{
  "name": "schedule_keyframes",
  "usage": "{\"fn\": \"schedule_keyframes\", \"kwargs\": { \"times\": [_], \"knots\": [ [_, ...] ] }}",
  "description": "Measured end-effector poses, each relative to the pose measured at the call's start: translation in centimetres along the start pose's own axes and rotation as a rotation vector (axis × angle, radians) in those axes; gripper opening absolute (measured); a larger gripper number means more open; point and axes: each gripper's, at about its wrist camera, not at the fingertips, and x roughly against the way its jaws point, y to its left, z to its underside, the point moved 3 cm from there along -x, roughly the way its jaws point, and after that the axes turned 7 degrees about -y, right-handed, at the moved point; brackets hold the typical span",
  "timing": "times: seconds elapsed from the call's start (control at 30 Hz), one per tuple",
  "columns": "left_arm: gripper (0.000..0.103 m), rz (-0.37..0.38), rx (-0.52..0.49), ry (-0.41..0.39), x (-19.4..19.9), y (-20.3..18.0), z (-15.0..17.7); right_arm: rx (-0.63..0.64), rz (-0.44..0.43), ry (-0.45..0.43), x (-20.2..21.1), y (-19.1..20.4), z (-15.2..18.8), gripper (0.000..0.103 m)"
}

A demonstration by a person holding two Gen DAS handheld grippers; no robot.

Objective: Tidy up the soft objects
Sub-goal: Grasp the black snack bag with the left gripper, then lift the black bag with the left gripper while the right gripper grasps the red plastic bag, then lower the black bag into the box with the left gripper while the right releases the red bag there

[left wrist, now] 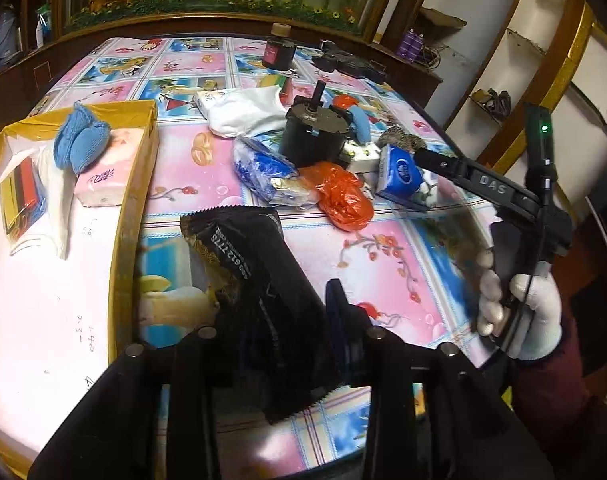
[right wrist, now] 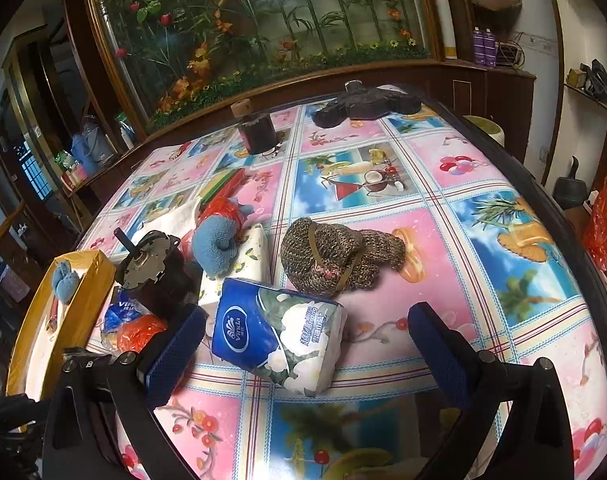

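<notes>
On the patterned tablecloth (right wrist: 383, 240), left gripper (left wrist: 299, 292) fingers pinch a black packet (left wrist: 239, 248); right gripper (right wrist: 307, 344) angled down, fingers wide.

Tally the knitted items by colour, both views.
Blue knitted pieces: 2 (one in the yellow box, one on the table)
Brown knitted hat: 1
Total: 3
</notes>
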Motion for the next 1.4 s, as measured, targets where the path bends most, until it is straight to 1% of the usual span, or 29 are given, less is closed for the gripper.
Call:
{"fn": "schedule_keyframes", "kwargs": {
  "times": [0.03, 0.07, 0.1, 0.17, 0.2, 0.27, 0.3, 0.33, 0.37, 0.4, 0.43, 0.5, 0.53, 0.57, 0.63, 0.7, 0.73, 0.77, 0.8, 0.83, 0.87, 0.97, 1.03, 1.1, 1.27, 1.4],
  "knots": [
    [0.046, -0.021, 0.004, 0.002, -0.4, 0.1, 0.0, 0.003, 0.003, -0.001, 0.0, 0.0, 0.0, 0.102],
    [0.057, -0.036, 0.007, 0.003, -0.9, 0.2, -0.1, 0.006, 0.006, -0.002, 0.0, 0.1, 0.0, 0.102],
    [0.065, -0.047, 0.005, 0.001, -1.3, 0.3, -0.1, 0.010, 0.008, -0.003, 0.0, 0.2, 0.0, 0.102],
    [0.067, -0.102, -0.011, 0.000, -2.3, 0.2, 0.0, 0.019, 0.000, 0.001, -0.1, 0.4, 0.2, 0.102],
    [0.070, -0.135, -0.037, -0.002, -2.9, -0.1, 0.0, 0.026, -0.009, 0.003, -0.1, 0.6, 0.3, 0.102],
    [0.072, -0.131, -0.071, 0.007, -4.2, -0.9, 0.5, 0.055, -0.023, 0.007, -0.1, 1.3, 0.5, 0.102],
    [0.071, -0.131, -0.089, 0.010, -4.2, -1.1, 0.6, 0.074, -0.035, 0.008, 0.0, 1.8, 0.7, 0.102],
    [0.064, -0.109, -0.090, 0.007, -4.1, -1.3, 0.6, 0.090, -0.054, 0.008, 0.1, 2.3, 0.8, 0.102],
    [0.042, -0.069, -0.074, 0.007, -3.8, -1.3, 0.5, 0.107, -0.074, 0.007, 0.3, 2.9, 1.0, 0.102],
    [0.042, -0.040, -0.052, 0.019, -3.6, -1.1, 0.5, 0.129, -0.097, 0.010, 0.5, 3.7, 1.2, 0.102],
    [0.042, -0.028, -0.031, 0.019, -3.3, -0.9, 0.5, 0.136, -0.119, 0.018, 0.7, 4.2, 1.4, 0.102],
    [0.042, 0.006, 0.005, 0.010, -2.3, -0.3, 0.6, 0.139, -0.181, 0.060, 0.6, 5.4, 1.9, 0.102],
    [0.042, 0.027, 0.024, 0.005, -1.8, -0.1, 0.6, 0.147, -0.199, 0.077, 0.5, 6.0, 2.1, 0.102],
    [0.042, 0.057, 0.046, -0.007, -0.9, 0.2, 0.7, 0.160, -0.207, 0.088, 0.2, 6.6, 2.2, 0.099],
    [0.042, 0.098, 0.072, -0.027, 0.5, 0.5, 0.8, 0.200, -0.202, 0.112, -0.6, 7.7, 2.2, 0.092],
    [0.042, 0.108, 0.093, -0.049, 2.0, 1.3, 0.7, 0.237, -0.186, 0.138, -1.6, 8.4, 2.3, 0.088],
    [0.042, 0.117, 0.106, -0.057, 2.6, 1.7, 0.8, 0.245, -0.191, 0.145, -2.0, 8.7, 2.4, 0.086],
    [0.042, 0.136, 0.128, -0.071, 3.4, 2.3, 0.8, 0.243, -0.206, 0.148, -2.2, 8.9, 2.4, 0.074],
    [0.042, 0.151, 0.151, -0.084, 4.2, 3.0, 0.8, 0.235, -0.224, 0.157, -2.4, 9.0, 2.4, 0.046],
    [0.042, 0.155, 0.170, -0.099, 4.8, 3.8, 0.7, 0.230, -0.245, 0.190, -2.8, 9.1, 2.5, 0.037],
    [0.042, 0.151, 0.190, -0.120, 5.8, 4.8, 0.6, 0.227, -0.253, 0.209, -3.1, 9.2, 2.6, 0.036],
    [0.042, 0.117, 0.242, -0.173, 8.0, 7.7, 0.2, 0.222, -0.259, 0.211, -2.9, 9.0, 2.4, 0.035],
    [0.042, 0.062, 0.266, -0.199, 9.2, 9.9, 0.0, 0.204, -0.261, 0.205, -2.5, 8.8, 2.0, 0.035],
    [0.042, -0.008, 0.290, -0.201, 9.7, 12.3, -0.1, 0.180, -0.269, 0.183, -1.7, 8.6, 1.2, 0.035],
    [0.042, -0.151, 0.340, -0.123, 8.3, 17.6, -0.8, 0.185, -0.330, 0.137, 1.0, 10.2, -0.6, 0.035],
    [0.042, -0.199, 0.383, -0.048, 5.7, 21.1, -1.6, 0.223, -0.400, 0.142, 1.8, 13.7, -1.1, 0.035]
  ]
}}
